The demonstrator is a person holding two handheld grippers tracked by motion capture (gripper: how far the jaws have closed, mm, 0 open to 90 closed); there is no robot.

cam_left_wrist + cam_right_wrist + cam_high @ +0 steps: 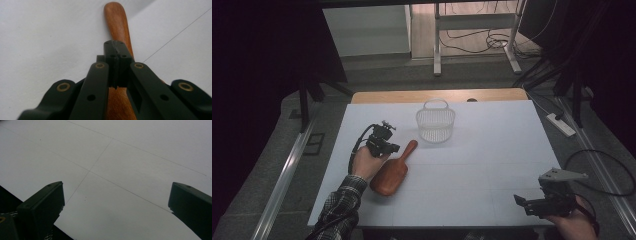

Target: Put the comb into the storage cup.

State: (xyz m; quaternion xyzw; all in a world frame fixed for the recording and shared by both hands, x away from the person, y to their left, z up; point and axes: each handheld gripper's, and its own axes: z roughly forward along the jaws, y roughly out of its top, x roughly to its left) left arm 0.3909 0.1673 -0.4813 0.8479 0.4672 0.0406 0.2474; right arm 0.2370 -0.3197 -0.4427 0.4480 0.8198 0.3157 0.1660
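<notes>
We've got loads of open tabletop [492, 150] along the right edge and the middle; only the basket [435, 123] near the far edge and the wooden scoop [393, 170] by the left edge block passage.

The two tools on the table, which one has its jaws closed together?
The left tool, above the wooden scoop: its jaws meet over the scoop's handle. The right tool, near the table's front right corner, has its jaws spread wide over bare surface.
</notes>
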